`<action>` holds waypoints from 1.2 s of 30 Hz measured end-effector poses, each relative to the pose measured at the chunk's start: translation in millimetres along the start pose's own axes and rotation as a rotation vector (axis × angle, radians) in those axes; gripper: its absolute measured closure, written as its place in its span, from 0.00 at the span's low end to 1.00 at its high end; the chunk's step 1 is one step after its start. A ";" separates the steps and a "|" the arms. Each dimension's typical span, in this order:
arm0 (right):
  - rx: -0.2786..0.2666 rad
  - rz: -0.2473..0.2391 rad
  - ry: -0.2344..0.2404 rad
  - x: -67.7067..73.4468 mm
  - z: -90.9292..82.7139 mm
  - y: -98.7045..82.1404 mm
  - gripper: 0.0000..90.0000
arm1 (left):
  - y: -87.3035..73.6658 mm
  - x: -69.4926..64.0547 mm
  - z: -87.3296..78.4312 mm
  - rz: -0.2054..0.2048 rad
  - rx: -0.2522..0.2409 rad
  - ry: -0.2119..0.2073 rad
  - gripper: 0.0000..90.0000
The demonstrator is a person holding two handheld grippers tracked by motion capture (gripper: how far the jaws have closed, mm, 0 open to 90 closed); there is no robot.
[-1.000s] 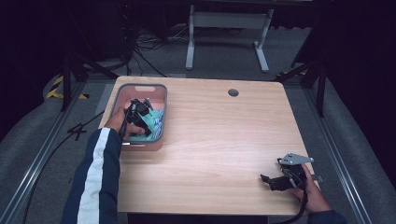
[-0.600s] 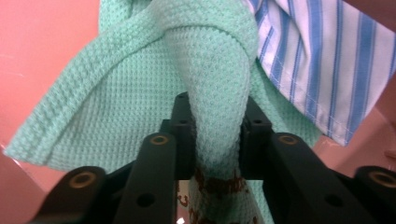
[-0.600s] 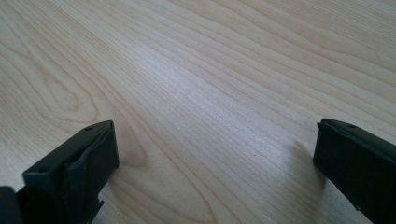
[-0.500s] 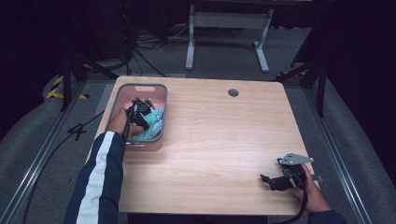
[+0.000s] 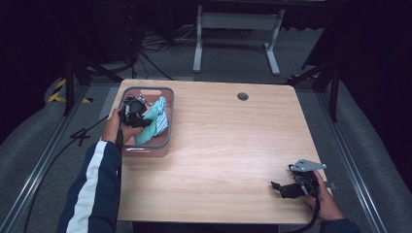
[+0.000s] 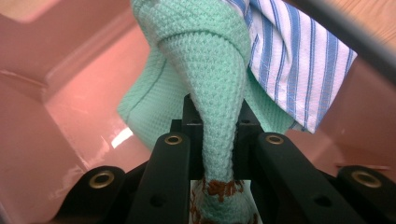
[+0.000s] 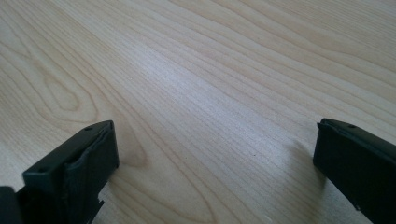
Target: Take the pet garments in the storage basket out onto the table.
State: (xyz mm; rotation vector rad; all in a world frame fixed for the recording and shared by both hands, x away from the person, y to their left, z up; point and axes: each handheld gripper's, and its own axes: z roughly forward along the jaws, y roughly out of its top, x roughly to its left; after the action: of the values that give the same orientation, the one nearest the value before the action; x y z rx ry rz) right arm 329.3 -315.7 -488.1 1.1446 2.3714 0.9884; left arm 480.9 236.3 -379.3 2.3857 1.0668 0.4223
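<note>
A pink bin (image 5: pixel 145 146) stands at the table's left side with cloths in it. My left gripper (image 5: pixel 140 120) is over the bin, shut on a mint-green knitted cloth (image 6: pixel 201 60). Its jaws have just been closing, and a fold of that cloth is pinched between them (image 6: pixel 217 154). The cloth (image 5: pixel 148 130) stretches from the jaws down toward the bin floor. A blue-and-white striped cloth (image 6: pixel 299 60) lies against it, at the bin's far right (image 5: pixel 161 108). Near the table's front right corner my right gripper (image 5: pixel 283 188) rests low over bare wood, open (image 7: pixel 215 154), with nothing between its jaws.
The wooden table (image 5: pixel 233 141) has a round cable hole (image 5: pixel 242 96) near its far edge. The bin's pink walls (image 6: pixel 56 79) close in around the left gripper. A metal stand (image 5: pixel 233 22) and cables sit on the floor beyond the table.
The left gripper has shut on the green cloth and risen a little, pulling the cloth up from the bin. The right gripper has stayed in place.
</note>
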 end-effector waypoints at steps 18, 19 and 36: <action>0.000 0.000 -0.001 0.1 0.0 0.0 0.00 | -19.4 -11.9 -53.3 -0.009 -0.340 -0.014 0.89; -0.001 0.000 -0.001 0.1 0.0 0.0 0.00 | -18.9 -12.4 -55.6 -0.008 -0.348 -0.013 0.89; -0.001 0.000 -0.001 0.1 0.0 0.0 0.00 | 6.9 -55.5 -92.5 0.101 -0.406 -0.031 0.89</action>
State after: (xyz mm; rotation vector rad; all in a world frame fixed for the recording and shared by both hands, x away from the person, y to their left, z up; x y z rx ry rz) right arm 329.2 -315.6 -488.1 1.1450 2.3699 0.9883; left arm 406.5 218.6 -302.9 2.0798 0.7625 0.5753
